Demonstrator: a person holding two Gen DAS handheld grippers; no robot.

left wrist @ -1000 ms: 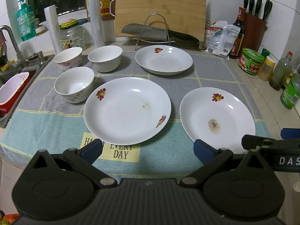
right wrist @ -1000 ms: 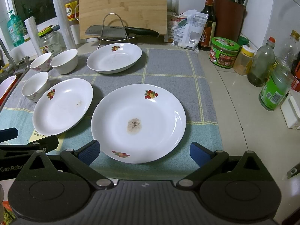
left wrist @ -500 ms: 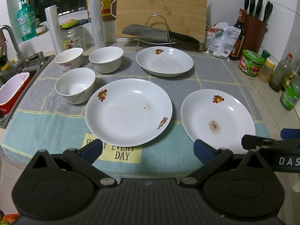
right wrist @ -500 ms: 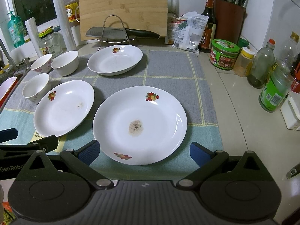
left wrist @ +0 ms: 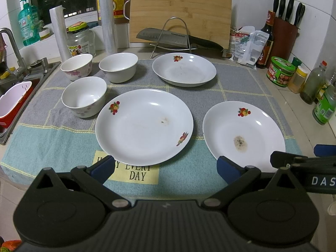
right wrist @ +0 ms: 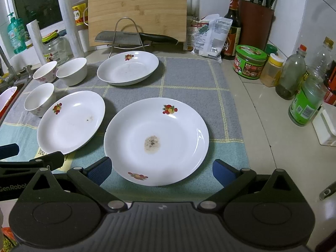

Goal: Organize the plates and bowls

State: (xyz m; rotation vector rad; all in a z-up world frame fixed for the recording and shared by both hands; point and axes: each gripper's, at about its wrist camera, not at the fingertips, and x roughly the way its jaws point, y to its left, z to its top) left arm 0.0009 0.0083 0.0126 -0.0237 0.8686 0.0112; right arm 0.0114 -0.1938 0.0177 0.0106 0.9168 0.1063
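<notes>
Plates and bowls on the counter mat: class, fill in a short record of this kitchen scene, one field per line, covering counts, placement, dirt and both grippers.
plates: three, all unstacked on the mat
stained plate: nearest the right gripper, brown spot in the centre
middle plate: ahead of the left gripper, faint speck
far plate: by the knife rack
bowls: three, upright, unstacked, sink side
grippers: both open, holding nothing

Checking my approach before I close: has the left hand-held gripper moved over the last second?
Yes, slightly. In its own view the middle plate and the cutting board sit a little lower and rightward, so the left hand-held gripper shifted slightly.
</notes>
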